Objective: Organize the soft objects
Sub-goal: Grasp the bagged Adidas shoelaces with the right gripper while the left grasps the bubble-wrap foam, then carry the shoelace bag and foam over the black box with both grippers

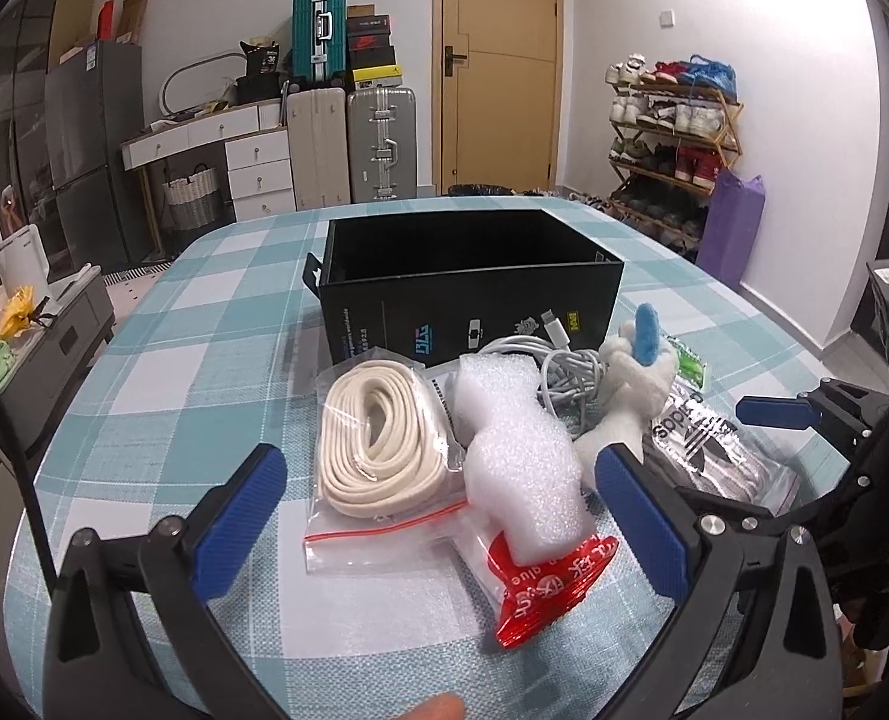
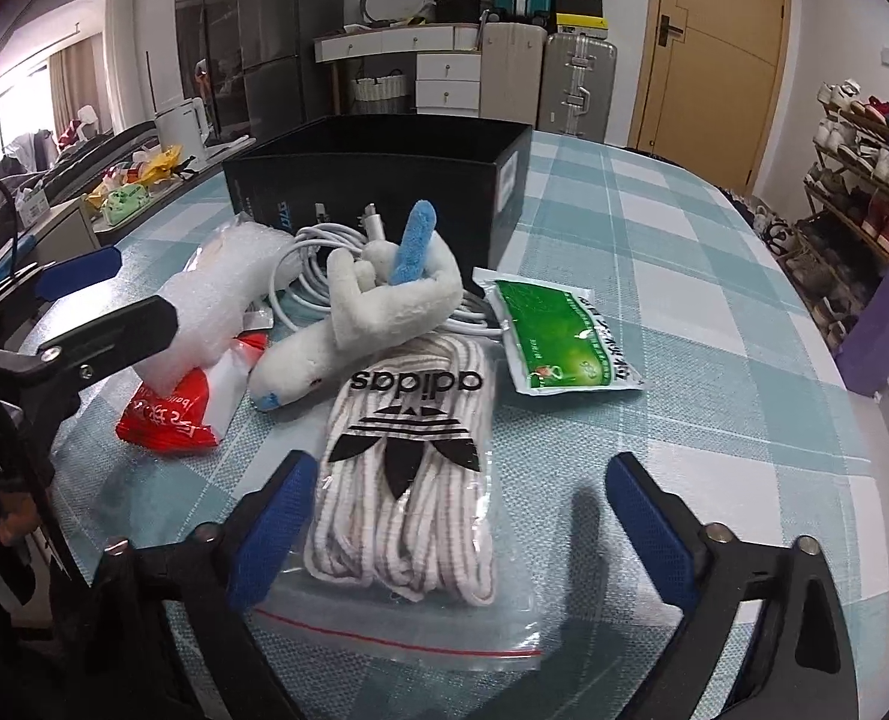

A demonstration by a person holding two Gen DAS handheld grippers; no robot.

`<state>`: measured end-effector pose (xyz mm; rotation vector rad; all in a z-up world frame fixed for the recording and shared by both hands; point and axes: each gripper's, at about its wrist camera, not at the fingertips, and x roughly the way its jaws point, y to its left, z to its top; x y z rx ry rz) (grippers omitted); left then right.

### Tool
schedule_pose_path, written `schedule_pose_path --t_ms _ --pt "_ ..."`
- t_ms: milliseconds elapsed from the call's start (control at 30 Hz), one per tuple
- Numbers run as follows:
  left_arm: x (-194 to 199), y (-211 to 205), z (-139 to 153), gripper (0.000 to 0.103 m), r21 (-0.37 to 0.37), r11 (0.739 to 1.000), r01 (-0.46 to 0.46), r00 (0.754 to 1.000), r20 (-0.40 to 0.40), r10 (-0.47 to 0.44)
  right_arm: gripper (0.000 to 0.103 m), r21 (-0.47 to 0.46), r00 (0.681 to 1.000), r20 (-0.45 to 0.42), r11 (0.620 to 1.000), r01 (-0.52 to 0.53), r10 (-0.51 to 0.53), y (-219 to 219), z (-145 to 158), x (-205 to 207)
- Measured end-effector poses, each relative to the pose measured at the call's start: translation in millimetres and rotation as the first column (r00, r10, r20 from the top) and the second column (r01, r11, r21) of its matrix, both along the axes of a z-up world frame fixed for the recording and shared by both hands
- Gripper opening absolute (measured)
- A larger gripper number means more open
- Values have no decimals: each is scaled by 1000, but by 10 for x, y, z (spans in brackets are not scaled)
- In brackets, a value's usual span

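Observation:
An open black box [image 1: 474,282] stands on the checked tablecloth, also in the right wrist view [image 2: 384,180]. In front of it lie a bag of cream laces [image 1: 372,444], a white foam piece [image 1: 516,456] on a red packet [image 1: 546,588], a white cable [image 1: 558,366], a white plush toy with a blue part [image 2: 372,312], an adidas bag of striped laces [image 2: 414,480] and a green packet [image 2: 558,336]. My left gripper [image 1: 438,516] is open around the foam piece and cream laces bag. My right gripper [image 2: 462,516] is open over the adidas bag.
The table [image 1: 162,360] drops off at left and right edges. Behind are suitcases [image 1: 378,144], white drawers [image 1: 258,162], a door [image 1: 498,60] and a shoe rack [image 1: 672,126]. A side cabinet with clutter [image 1: 24,324] stands at the left.

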<state>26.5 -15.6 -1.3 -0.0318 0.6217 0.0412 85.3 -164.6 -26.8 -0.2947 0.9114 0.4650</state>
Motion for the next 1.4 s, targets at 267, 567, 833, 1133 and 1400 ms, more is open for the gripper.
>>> schedule_pose_path --t_ms 267,567,833,1133,1400 --pt "23 -62 -12 100 30 1000 8 1000 -14 -8 67 12 998 20 998 -67 67 78 -24 -95" --pt "10 -119 -37 57 12 996 87 996 -17 -87 58 13 996 24 996 -92 92 100 -26 -122" --pt "-39 -185 -25 37 12 991 131 991 -2 -131 55 16 995 25 995 -96 96 98 -24 -131" --pt "-75 -109 46 37 -10 995 104 994 28 -103 45 14 991 73 993 -114 113 62 32 -174" --pt "-134 -50 158 37 -32 995 91 994 66 -89 44 64 988 122 993 -101 93 -76 221 -228"
